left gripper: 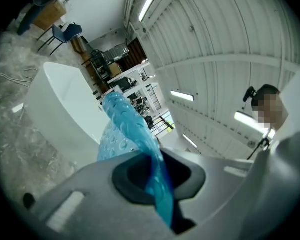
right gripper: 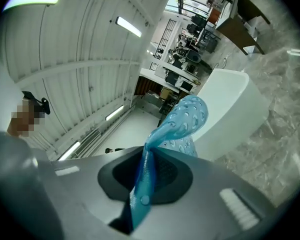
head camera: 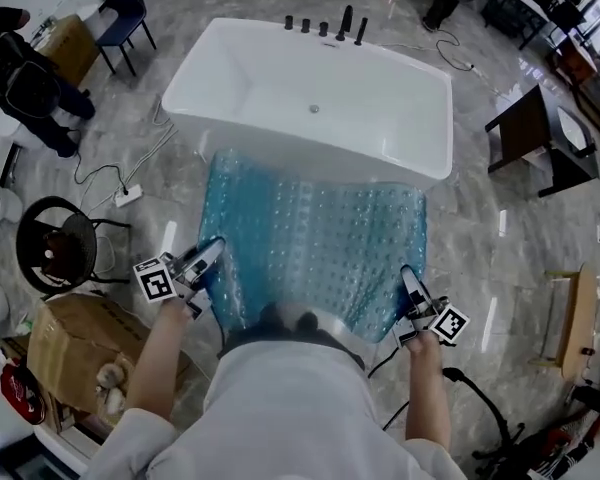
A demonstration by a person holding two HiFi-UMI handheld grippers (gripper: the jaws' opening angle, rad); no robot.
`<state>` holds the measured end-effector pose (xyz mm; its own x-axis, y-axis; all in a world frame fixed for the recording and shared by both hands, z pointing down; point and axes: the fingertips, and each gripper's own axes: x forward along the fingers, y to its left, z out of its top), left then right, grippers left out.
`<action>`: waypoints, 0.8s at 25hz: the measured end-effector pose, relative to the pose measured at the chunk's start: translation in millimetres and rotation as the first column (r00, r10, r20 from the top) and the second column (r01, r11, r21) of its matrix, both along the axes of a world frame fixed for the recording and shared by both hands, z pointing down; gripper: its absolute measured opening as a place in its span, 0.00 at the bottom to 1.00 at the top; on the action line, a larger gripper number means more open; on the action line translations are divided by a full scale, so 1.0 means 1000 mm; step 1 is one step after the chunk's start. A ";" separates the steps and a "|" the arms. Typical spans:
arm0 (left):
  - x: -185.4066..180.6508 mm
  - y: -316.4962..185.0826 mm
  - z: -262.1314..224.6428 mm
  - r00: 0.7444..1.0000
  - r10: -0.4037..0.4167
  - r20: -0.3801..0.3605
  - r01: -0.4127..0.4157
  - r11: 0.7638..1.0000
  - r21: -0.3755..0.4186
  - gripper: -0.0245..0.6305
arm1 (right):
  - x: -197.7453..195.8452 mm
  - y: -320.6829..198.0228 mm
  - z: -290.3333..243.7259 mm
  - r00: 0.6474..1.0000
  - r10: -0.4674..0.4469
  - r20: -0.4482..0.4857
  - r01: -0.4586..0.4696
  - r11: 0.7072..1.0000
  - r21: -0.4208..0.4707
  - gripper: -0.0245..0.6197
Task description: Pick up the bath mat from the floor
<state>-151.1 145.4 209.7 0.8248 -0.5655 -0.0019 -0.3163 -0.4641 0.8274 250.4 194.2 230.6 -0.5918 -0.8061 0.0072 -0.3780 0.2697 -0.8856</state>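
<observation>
Before the white tub (head camera: 380,118), the blue mat (head camera: 315,238) is stretched above the floor (head camera: 500,258), its near corners pinched between the clamped jaws of the left hand-held gripper (head camera: 205,258) and right hand-held gripper (head camera: 410,283), both pointing level, arms apart.

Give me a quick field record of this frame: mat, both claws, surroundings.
mat: blue bath mat, spread out between the claws, far edge at the bathtub
left claw: shut on the mat's near left corner
right claw: shut on the near right corner
floor contact: far edge, cannot tell
surroundings: grey marble floor, cardboard box
</observation>
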 end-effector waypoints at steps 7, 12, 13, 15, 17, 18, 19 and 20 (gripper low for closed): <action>0.009 0.076 -0.026 0.993 -0.061 -0.103 0.061 0.998 0.001 0.07 | 0.014 0.057 -0.024 0.996 -0.032 0.085 0.030 0.999 0.027 0.08; -0.005 0.104 -0.043 0.996 -0.035 -0.085 0.037 0.999 0.019 0.07 | -0.001 0.078 -0.042 0.993 -0.018 0.118 0.012 0.999 0.052 0.08; -0.007 0.108 -0.047 0.996 -0.028 -0.080 0.030 0.999 0.021 0.07 | -0.004 0.081 -0.046 0.992 -0.006 0.129 -0.001 0.998 0.056 0.08; -0.012 0.113 -0.054 0.998 -0.015 -0.068 0.017 1.000 0.026 0.07 | -0.010 0.086 -0.055 0.988 0.018 0.151 -0.029 0.997 0.069 0.09; -0.017 0.114 -0.062 0.998 -0.005 -0.068 0.007 0.999 0.035 0.07 | -0.017 0.088 -0.063 0.984 0.044 0.170 -0.058 0.995 0.080 0.09; -0.019 0.113 -0.066 0.997 0.001 -0.072 0.002 0.999 0.042 0.07 | -0.021 0.089 -0.065 0.981 0.058 0.183 -0.075 0.994 0.082 0.09; -0.021 0.112 -0.070 0.997 0.007 -0.076 -0.004 0.999 0.049 0.07 | -0.024 0.090 -0.068 0.977 0.072 0.199 -0.091 0.992 0.085 0.09; -0.022 0.110 -0.073 0.997 0.014 -0.078 -0.010 0.998 0.055 0.07 | -0.028 0.090 -0.071 0.974 0.083 0.213 -0.104 0.991 0.089 0.09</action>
<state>-173.2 255.7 137.0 0.8275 -0.5530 -0.0973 -0.2461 -0.5129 0.8224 222.1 284.2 159.9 -0.4940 -0.8482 -0.1911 -0.2158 0.3325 -0.9181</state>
